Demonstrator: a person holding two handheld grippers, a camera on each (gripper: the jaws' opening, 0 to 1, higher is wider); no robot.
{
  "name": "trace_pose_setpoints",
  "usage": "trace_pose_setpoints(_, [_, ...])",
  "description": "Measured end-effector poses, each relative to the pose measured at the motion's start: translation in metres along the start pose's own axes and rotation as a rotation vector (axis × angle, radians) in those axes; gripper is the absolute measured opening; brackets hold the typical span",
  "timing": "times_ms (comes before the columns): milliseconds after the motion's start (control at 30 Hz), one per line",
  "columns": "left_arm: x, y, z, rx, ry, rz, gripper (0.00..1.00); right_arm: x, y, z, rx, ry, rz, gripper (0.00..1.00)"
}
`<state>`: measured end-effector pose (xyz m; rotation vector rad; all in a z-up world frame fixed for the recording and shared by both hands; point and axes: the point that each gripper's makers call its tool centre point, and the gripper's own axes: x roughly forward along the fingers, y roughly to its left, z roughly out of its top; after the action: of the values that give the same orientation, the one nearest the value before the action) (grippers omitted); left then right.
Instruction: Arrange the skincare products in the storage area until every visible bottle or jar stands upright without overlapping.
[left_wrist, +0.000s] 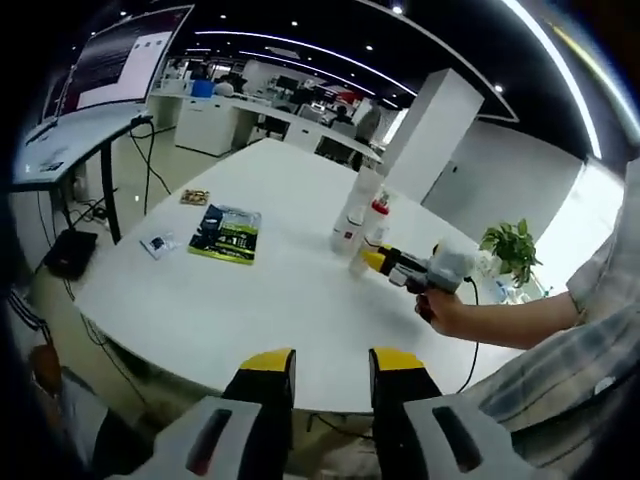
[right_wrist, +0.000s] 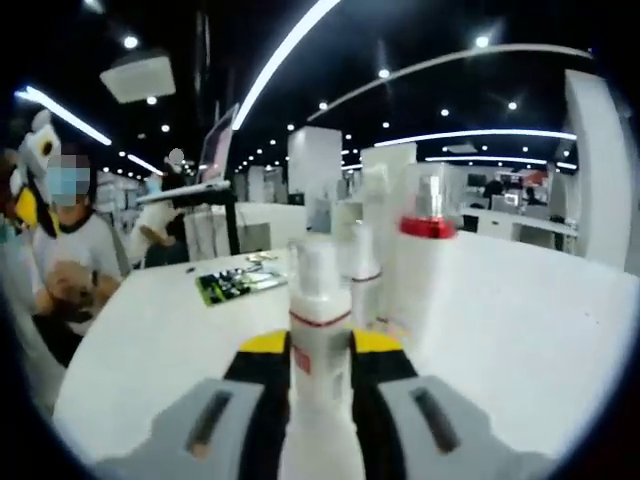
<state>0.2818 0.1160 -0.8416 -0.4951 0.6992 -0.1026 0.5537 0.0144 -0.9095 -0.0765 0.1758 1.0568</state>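
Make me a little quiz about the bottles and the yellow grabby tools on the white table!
1. True or false: the right tool is clamped on a white plastic pump bottle.
2. What is between the left tool's yellow tips: A) a jar, B) nothing, C) the green printed packet?
3. Fill in: the tall white bottle with the red collar stands ____ on the white round table.

Key: 1 true. 2 B. 3 upright.

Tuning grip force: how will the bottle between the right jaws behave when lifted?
The bottle is tall and narrow, so it will probably tip if released off-vertical. Its smooth white plastic may slip in the right gripper. It stands close to other bottles, so swinging could knock them.
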Motion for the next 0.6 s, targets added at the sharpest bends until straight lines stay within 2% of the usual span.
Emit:
trace_pose_setpoints(300, [-0.0012,-0.0012,0.0027,0.027,0.009,-0.004,0.29,-0.0049,0.0021,0.0015,-0.028,0.007,-0.016,0.20])
trace_pose_setpoints(467, [-0.0031,-0.0038,0.0002,0.041,0.012,-0.002,0.28,-0.0055,-0.0013,0.0015,-0.070,0.039,-0.080,0.20])
trace_pose_setpoints(600, [-0.0063,-0.0059,-0.0009,0.032,0.000,-0.010,0.28,-0.0026,-0.0070,0.0019,-0.064,0.038,-0.103,0.20])
